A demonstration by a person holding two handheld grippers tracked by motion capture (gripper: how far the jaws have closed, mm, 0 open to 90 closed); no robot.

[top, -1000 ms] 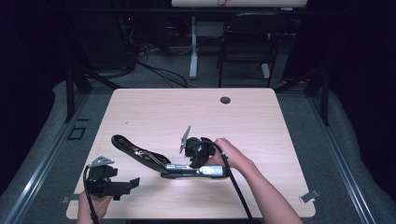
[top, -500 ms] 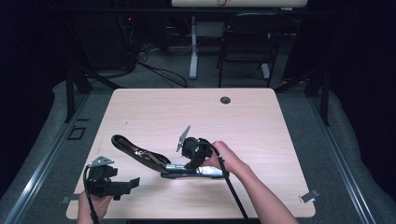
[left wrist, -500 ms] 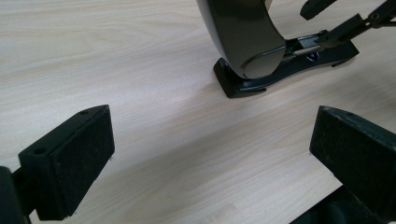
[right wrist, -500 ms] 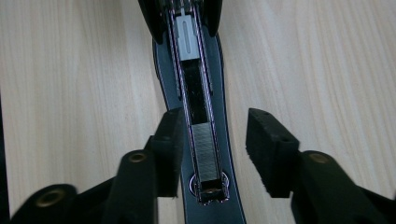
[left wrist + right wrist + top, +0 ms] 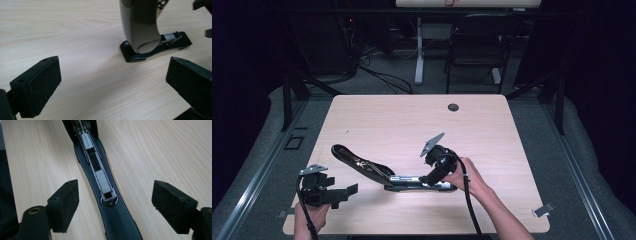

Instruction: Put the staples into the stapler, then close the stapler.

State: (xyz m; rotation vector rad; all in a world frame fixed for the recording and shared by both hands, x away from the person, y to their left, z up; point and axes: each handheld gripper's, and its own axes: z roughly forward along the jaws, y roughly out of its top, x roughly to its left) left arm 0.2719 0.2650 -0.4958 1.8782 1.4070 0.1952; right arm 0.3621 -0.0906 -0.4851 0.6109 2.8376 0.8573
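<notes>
One black stapler [image 5: 387, 172], swung open

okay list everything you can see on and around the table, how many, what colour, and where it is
stapler: one, black with a silver staple channel, swung open flat on the near middle of the table, lid arm reaching to the left
table: one, light wood, centre of the high view
cable hole: one, dark, near the table's far edge
chair: one, dark, on the floor beyond the table
white stand leg: one, on the floor beyond the table
left gripper: one, black, near left corner of the table, jaws open and holding nothing
right gripper: one, black, over the stapler's base, jaws just opened wide, standing clear on either side of it
hands: two, left hand and right hand, coming in from the near edge
</notes>
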